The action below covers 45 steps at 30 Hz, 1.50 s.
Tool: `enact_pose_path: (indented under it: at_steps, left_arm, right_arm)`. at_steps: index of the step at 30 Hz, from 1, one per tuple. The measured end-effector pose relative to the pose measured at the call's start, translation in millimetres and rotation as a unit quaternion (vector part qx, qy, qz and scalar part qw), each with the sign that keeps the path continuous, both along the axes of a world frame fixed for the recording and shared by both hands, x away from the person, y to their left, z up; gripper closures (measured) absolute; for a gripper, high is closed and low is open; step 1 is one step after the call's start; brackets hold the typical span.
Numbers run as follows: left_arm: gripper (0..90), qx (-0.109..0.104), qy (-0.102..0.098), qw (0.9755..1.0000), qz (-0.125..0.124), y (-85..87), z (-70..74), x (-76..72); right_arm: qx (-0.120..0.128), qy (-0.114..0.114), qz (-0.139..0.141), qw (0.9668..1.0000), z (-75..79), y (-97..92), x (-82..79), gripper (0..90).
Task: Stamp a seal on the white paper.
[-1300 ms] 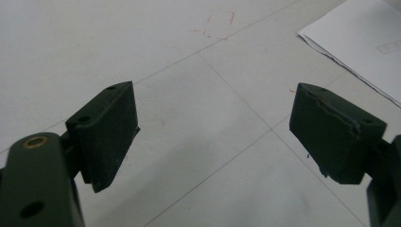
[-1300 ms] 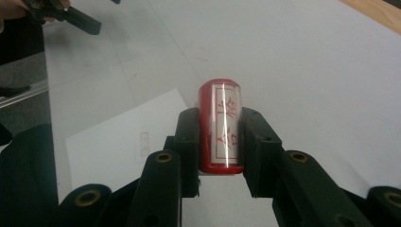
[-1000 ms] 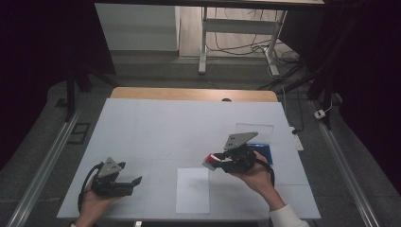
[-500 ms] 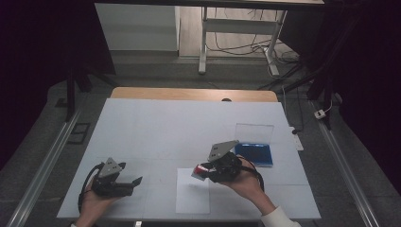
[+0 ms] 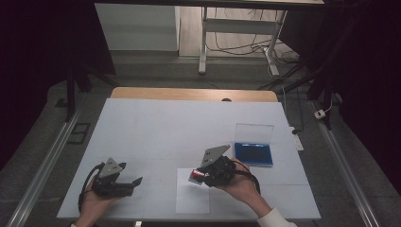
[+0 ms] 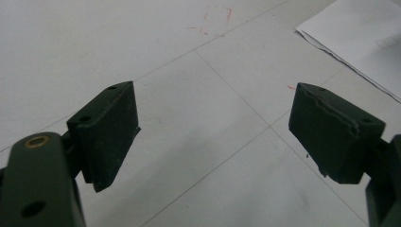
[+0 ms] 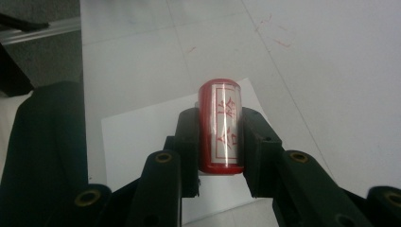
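Above the near edge of the white table (image 5: 156, 123), the right gripper (image 5: 201, 176) holds a red stamp (image 7: 222, 126) over a sheet of white paper (image 5: 191, 198). The stamp is a small red cylinder with a white label of red characters, and it lies lengthwise between the two black pads, which press on its sides. In the right gripper view its far end points to the paper below, so it seems that the person brings it there to make a print. From these pictures one cannot tell if the stamp touches the sheet; it looks a little above it.

To the right of this hand, near but apart, a blue ink pad (image 5: 253, 153) sits in its case with the clear lid (image 5: 254, 133) standing upright behind it. It is probably left open so the stamp can take ink again.

The left gripper (image 5: 127, 182) rests low on the table at the left, well apart from the paper. Its jaws are spread wide and nothing is between them; in the left gripper view only the bare table surface is seen there, with a corner of the paper farther off. It appears to wait, perhaps to hold the sheet steady when needed.
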State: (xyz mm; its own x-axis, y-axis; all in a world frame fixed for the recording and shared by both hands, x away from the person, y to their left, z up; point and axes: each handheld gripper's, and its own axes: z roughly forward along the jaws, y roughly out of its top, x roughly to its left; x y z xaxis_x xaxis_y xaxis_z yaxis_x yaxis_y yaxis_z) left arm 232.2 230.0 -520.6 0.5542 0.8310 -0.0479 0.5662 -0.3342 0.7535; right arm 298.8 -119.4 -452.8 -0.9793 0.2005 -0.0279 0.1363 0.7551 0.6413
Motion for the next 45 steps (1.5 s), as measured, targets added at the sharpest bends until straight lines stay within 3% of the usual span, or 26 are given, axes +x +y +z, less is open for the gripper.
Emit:
enact_pose_path:
  at_steps: [6,23,45]
  left_arm:
    - [17.1,0.001,0.001,1.0,-0.002,-0.5,-0.4,0.1]
    - [17.2,0.001,0.001,1.0,-0.002,-0.4,-0.5,0.1]
    - [17.2,0.003,0.004,1.0,-0.005,-0.9,-1.4,0.2]
  right_arm:
    - [-0.025,-0.008,0.005,0.9996,-7.0,7.8,-3.8,69.7]
    - [-0.061,-0.019,0.019,0.9978,-21.3,20.7,-8.6,69.7]
    - [-0.07,-0.017,0.017,0.9972,-32.4,25.3,-7.7,69.7]
